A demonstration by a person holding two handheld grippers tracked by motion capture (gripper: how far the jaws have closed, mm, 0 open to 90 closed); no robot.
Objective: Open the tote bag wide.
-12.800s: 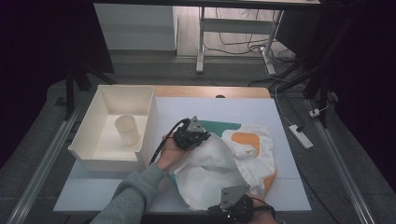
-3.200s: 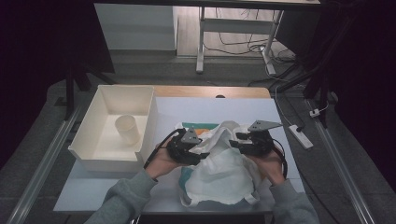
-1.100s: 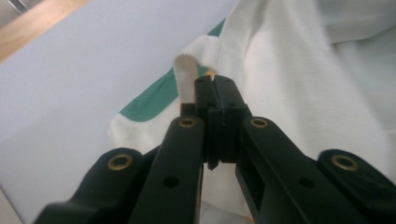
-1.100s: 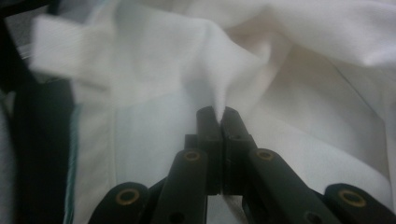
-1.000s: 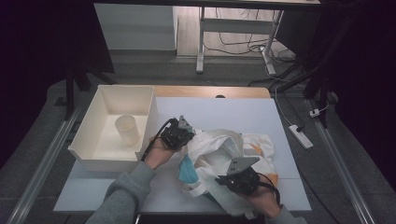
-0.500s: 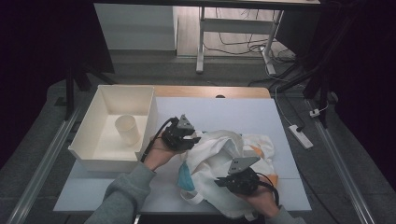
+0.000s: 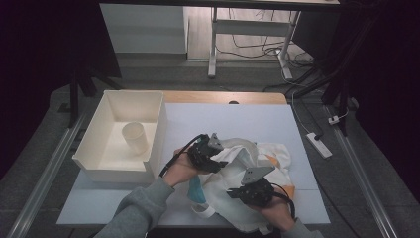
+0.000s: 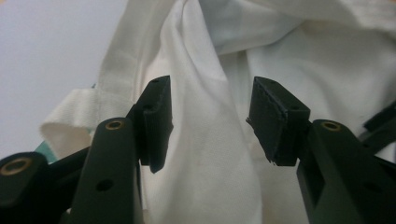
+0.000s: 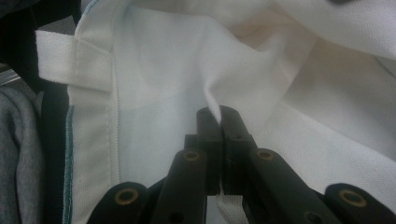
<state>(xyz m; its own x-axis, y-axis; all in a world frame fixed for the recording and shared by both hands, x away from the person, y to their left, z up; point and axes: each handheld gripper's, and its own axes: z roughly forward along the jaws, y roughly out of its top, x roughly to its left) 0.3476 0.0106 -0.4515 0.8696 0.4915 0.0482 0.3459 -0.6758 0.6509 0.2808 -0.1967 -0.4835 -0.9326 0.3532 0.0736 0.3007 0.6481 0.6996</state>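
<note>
The crumpled white cloth tote bag with orange and teal printing (image 7: 247, 173) lies in the lower centre of the high view, spread over the near half of the pale tabletop (image 7: 228, 119), with a white webbing handle loop (image 7: 203, 210) trailing at its near edge. The right gripper (image 7: 233, 191), low in that view, is clamped on the bag: in the right gripper view its jaws are closed together on a pinched ridge of white fabric (image 9: 212, 105), beside a stitched hem and a handle strap (image 9: 65, 63) at the upper left. The left gripper (image 7: 223, 161), at the bag's left edge, has just been opening its jaws; in the left gripper view they stand apart with a fold of the cloth (image 8: 205, 107) hanging between them, not pressed by either pad.

This looks like the folding or tidying of the bag, with the left side released for a fresh hold. The next move likely calls for the left gripper to pick a new edge or corner while the right keeps its pinch.

At the left of the high view stands a white open box (image 7: 99, 163) holding a cream cup (image 7: 134, 136).
</note>
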